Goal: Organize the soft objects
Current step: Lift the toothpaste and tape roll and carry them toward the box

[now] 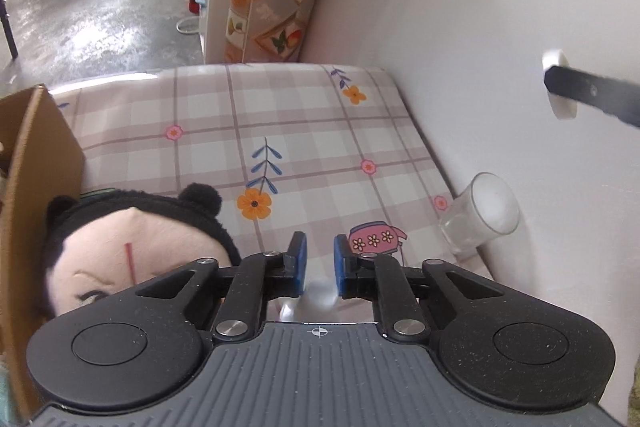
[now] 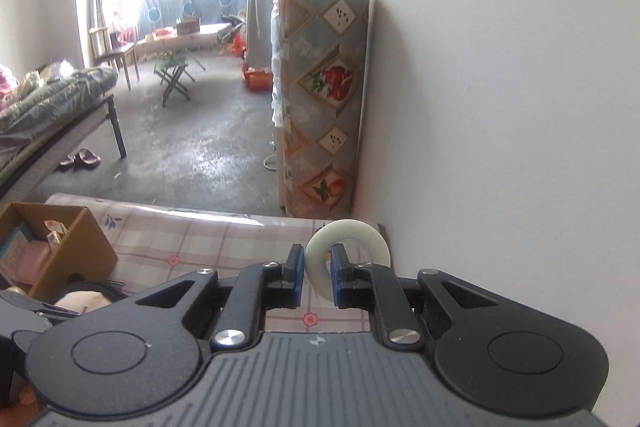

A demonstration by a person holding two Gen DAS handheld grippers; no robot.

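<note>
Ring's in your right gripper [image 2: 316, 277] — box run is next, I'd say

Right jaws are pinched on the white ring [image 2: 347, 253], held above the table [image 1: 304, 131]. Left gripper [image 1: 320, 263] sits part open with something pale and blurry between its pads — can't tell if it's gripped. Doll [image 1: 132, 247] lies against the box [image 2: 76, 247]; swing left to it.

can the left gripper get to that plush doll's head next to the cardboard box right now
Probably yes. The doll lies just left of the left gripper, touching the box, with nothing between. But something pale sits between its jaws, so they may not be free.
</note>
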